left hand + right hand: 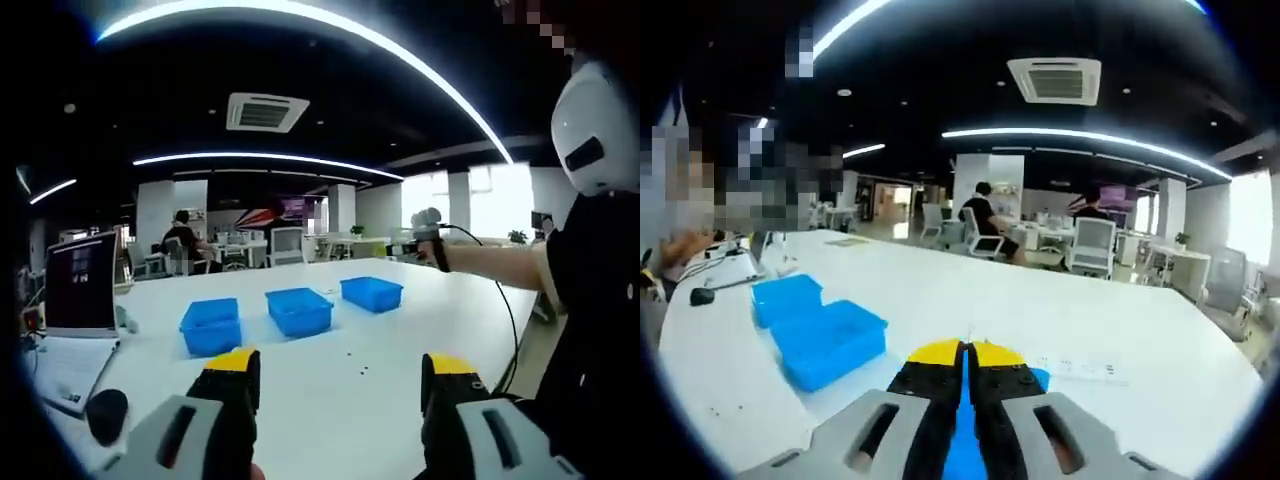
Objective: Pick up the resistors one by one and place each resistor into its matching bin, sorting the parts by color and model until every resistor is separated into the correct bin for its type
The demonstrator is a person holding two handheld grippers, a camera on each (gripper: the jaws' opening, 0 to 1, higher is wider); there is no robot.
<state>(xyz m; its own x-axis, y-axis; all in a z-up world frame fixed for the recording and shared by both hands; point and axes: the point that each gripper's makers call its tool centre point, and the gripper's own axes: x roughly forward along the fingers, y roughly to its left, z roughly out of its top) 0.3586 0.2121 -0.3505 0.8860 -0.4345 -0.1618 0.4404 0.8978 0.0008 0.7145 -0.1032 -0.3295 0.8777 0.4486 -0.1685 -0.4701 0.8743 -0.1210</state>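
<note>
A white table [400, 330] holds 3 blue bins [298, 310] in a row, seen from the left gripper view. Tiny dark specks — the resistors [362, 368], too small to tell apart — lie scattered on the table nearer than the bins. The left gripper [340, 385] hangs above the near table edge, its yellow-tipped jaws spread wide with nothing between them. A laptop [80, 285] and a black mouse [105, 415] sit at the left. In the right gripper view, the right gripper [965, 365] has its jaws pressed together — whether they pinch a resistor cannot be told — above a blue bin [1038, 378], with 2 more bins [825, 340] to its left.
</note>
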